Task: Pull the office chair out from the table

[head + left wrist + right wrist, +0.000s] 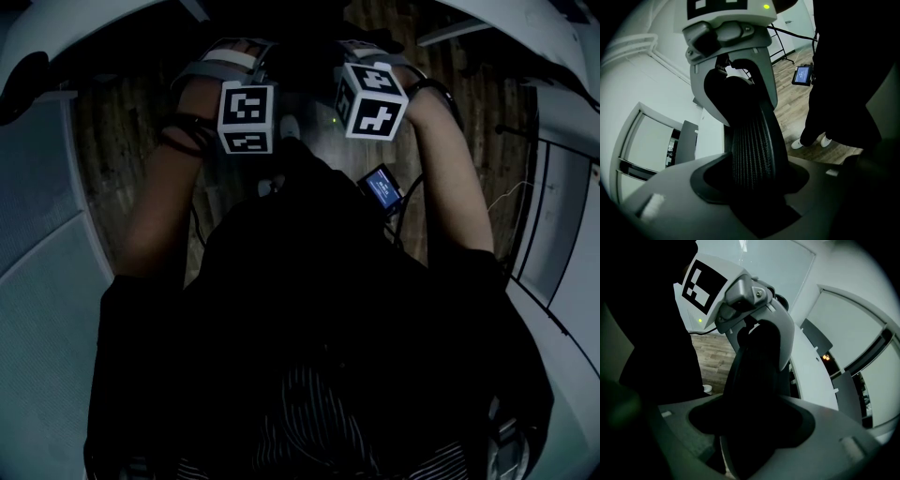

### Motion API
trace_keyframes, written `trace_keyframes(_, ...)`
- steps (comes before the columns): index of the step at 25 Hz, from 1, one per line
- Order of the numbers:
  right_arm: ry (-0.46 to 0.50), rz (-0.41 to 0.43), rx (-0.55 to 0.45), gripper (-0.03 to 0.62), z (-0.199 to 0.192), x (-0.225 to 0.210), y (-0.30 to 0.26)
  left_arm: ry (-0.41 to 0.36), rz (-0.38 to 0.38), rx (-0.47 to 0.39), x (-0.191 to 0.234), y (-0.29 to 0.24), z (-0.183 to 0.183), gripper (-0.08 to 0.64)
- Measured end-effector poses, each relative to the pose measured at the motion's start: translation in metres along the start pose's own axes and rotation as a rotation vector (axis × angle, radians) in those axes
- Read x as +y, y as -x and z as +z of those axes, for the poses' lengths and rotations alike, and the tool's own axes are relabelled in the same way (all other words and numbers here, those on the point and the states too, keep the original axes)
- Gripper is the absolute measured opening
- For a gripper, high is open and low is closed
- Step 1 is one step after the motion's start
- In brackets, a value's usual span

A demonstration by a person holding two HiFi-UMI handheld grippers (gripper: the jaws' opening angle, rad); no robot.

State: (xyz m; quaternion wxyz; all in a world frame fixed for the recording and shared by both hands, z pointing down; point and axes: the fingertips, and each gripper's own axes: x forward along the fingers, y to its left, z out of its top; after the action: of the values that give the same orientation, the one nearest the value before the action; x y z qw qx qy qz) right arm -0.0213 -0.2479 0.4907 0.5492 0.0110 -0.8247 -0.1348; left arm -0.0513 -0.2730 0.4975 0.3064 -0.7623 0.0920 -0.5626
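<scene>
Right gripper (749, 427) clamps the dark chair (752, 380) edge; further along, the left gripper (761, 341) (marker cube on top) grips it too, table (813, 376) beyond.

A small lit screen (382, 187) hangs at my right, above the wood floor (469, 103); my white shoes (798, 143) stand on it.

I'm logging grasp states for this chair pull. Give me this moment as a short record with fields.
left gripper: closed on the mesh back of the office chair
right gripper: closed on the same chair back, opposite the left gripper
table: white, seen past the chair in the right gripper view
floor: wood planks
lighting: dim
</scene>
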Motion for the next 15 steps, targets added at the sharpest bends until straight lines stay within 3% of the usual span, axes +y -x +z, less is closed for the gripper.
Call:
trace_keyframes(9, -0.041, -0.010, -0.004, 0.298, 0.002, 0.082, 0.025, -0.011, -0.028, -0.023, -0.062, 0.037, 0.051, 0.251)
trace_keyframes(15, -0.063, -0.024, 0.015, 0.298, 0.017, 0.149, 0.031, -0.046, -0.005, -0.038, -0.117, 0.066, 0.072, 0.241)
